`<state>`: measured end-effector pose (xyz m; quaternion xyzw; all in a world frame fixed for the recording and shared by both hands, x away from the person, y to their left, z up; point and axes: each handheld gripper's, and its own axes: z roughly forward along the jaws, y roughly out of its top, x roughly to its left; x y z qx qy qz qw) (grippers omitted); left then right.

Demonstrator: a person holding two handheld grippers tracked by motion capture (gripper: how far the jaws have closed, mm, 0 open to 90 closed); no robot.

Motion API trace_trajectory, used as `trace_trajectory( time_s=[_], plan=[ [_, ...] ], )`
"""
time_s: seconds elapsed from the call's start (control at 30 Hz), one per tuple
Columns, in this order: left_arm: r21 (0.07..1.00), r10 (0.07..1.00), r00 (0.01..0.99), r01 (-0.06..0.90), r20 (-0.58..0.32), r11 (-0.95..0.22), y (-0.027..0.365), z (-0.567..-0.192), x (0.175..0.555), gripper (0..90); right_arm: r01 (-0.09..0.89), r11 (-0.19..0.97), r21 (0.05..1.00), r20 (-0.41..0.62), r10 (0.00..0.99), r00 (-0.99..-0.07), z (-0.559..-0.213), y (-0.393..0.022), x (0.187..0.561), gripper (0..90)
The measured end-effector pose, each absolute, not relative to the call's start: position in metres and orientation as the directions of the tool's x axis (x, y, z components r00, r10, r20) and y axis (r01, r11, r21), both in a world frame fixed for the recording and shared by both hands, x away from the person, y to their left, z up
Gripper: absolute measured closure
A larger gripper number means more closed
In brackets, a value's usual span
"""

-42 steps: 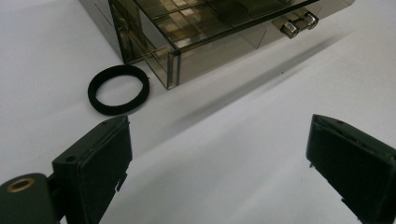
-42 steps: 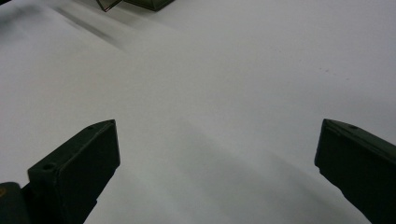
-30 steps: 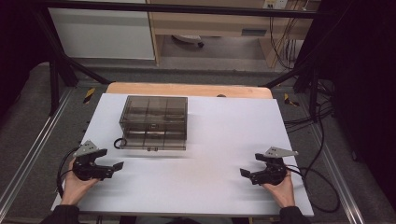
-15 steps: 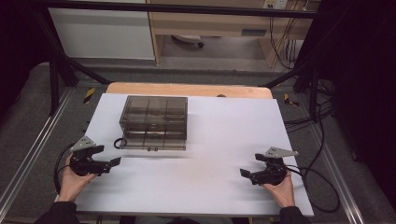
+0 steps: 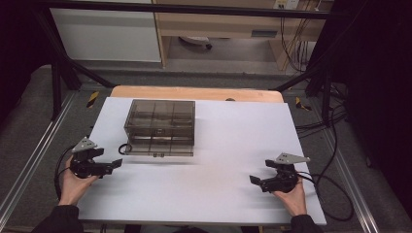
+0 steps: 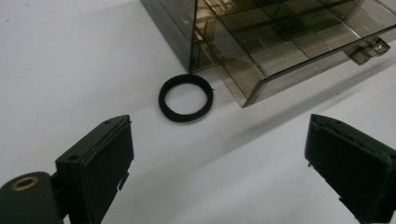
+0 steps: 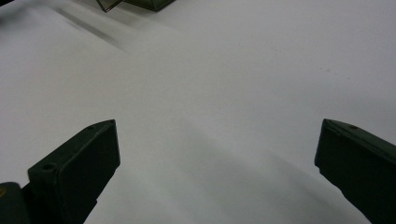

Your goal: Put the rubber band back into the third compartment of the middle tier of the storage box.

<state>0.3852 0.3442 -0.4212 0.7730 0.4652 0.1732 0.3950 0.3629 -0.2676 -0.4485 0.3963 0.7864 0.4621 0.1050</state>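
From the high view, the white bench carries a smoke-tinted clear plastic compartment box toward its far left, its long sides running left to right and its latch facing the person. A small black rubber ring lies flat just beside the box's near left corner. The left tongs rest near the ring, pointing right toward it with jaws spread and empty. The right tongs sit well apart on the near right, pointing left, also spread.

In the left gripper view, the ring lies ahead between the parted jaws, close by the box corner; the box's far end is cut off.

In the right gripper view, the wide-apart jaws frame bare bench; a corner of the box shows at the top edge.
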Motion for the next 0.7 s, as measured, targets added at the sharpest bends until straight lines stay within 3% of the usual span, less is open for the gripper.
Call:
trace_trajectory(
  time_s=[0.7],
  plan=[
    [0.761, 0.916, 0.397, 0.611, -0.054, -0.219, 0.351, -0.419, 0.407, 13.9, 0.525, 0.261, 0.810, 0.198, 0.720, -0.665, -0.449, -0.268, 0.363, 0.7]
  ],
)
